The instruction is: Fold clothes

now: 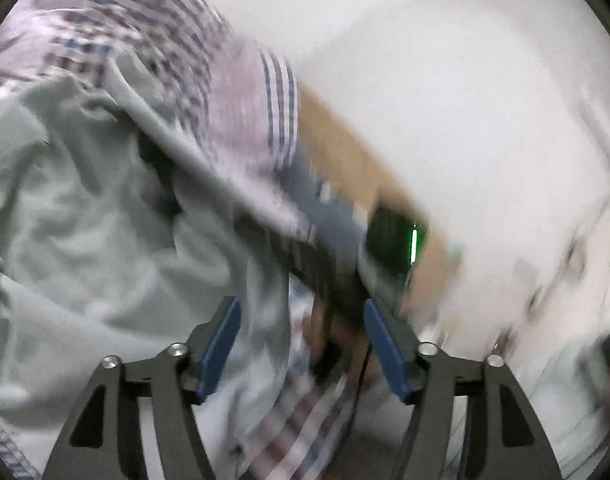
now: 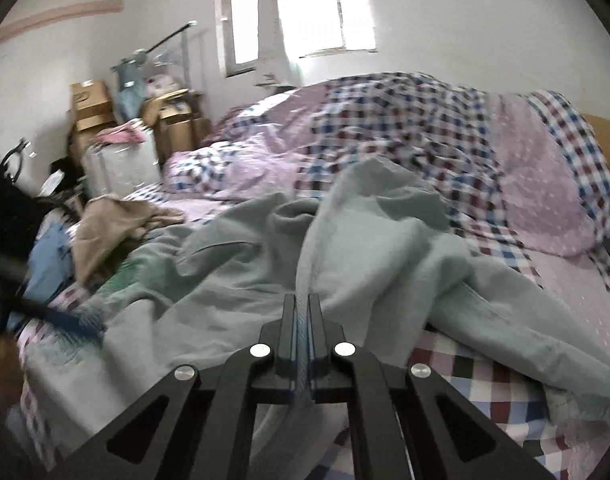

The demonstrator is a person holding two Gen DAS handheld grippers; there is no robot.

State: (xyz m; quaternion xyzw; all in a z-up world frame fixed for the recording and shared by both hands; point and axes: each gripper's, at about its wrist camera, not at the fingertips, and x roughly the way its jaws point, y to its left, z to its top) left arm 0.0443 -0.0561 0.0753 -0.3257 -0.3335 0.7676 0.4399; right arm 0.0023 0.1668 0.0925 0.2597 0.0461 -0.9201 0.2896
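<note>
A pale green garment (image 2: 225, 280) lies crumpled across the bed. My right gripper (image 2: 303, 308) is shut on a raised fold of it, and the cloth's edge runs down between the pads. The left wrist view is motion-blurred: the same green garment (image 1: 85, 240) fills its left side, and my left gripper (image 1: 303, 320) stands open beside the cloth with its blue pads (image 1: 221, 344) wide apart. Past its fingers show a dark device with a green light (image 1: 393, 240) and what looks like a hand. A blurred blue finger of the left gripper (image 2: 73, 322) shows at the left of the right wrist view.
The bed carries a lilac and checked quilt (image 2: 405, 128) bunched at the far side. A tan garment (image 2: 109, 224) and blue clothes lie at the left edge. Cardboard boxes (image 2: 93, 104) and a pale case (image 2: 121, 160) stand by the wall. A wooden headboard (image 2: 605, 140) is at the right.
</note>
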